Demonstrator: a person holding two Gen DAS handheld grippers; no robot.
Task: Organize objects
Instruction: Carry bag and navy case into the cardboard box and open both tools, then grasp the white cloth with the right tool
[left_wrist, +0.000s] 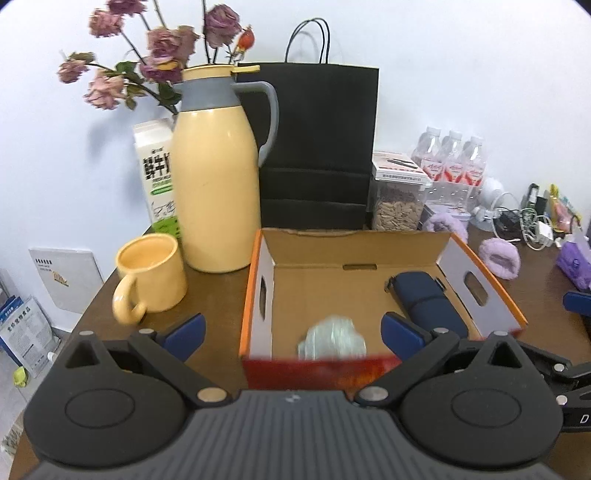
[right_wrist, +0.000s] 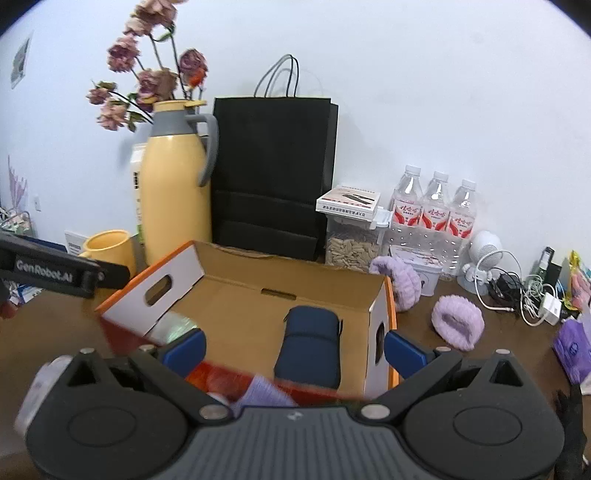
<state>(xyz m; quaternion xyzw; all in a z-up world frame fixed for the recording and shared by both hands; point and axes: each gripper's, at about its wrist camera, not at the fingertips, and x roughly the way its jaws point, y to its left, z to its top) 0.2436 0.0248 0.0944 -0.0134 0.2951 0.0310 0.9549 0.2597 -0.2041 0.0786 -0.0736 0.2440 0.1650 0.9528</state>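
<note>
Brown table (left_wrist: 214, 295), open box (left_wrist: 369, 280) central, grippers wide

An open cardboard box (left_wrist: 369, 280) sits on the brown tabletop (left_wrist: 214, 295), its plain inside showing, with orange-edged white side walls, each pierced by a handle slot, and a red near wall. Inside, toward the right, a dark navy zippered case (right_wrist: 310, 347) lies flat on the box floor, its length running near to far. At the near left of the box floor lies a pale, silvery crumpled bundle (left_wrist: 332, 338), blurred, close against the near wall.
</note>
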